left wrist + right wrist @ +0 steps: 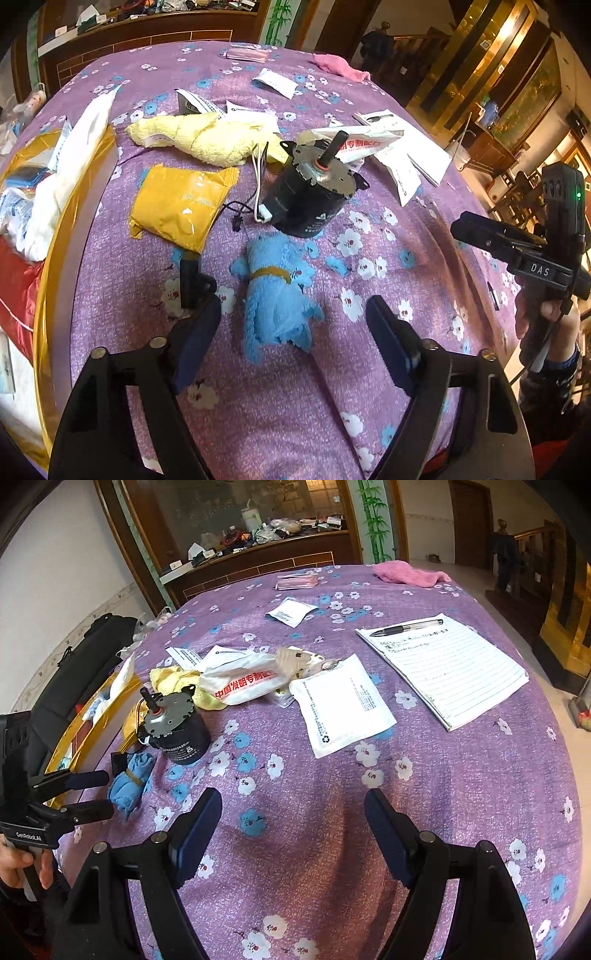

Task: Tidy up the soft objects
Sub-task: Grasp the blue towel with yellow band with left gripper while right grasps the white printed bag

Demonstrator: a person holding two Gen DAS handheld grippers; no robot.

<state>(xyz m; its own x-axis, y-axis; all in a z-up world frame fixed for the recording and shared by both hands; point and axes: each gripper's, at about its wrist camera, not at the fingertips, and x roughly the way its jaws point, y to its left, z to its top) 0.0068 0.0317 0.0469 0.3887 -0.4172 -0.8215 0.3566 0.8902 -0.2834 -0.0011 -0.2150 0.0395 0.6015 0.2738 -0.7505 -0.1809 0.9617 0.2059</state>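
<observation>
Fingers (199,332) of left gripper (293,317) flank blue towel (277,295).

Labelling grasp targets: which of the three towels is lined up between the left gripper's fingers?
The blue rolled towel, bound by a yellowish band, just ahead of the open left gripper. The yellow towel lies beyond the motor; the pink towel sits at the far edge.

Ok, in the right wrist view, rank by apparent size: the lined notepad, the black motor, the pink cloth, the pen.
1. Lined notepad, clearly the largest.
2. Black motor and pink cloth look about alike; the cloth lies much farther off, so I won't rank them.
3. Pen, thinnest and smallest.
</observation>
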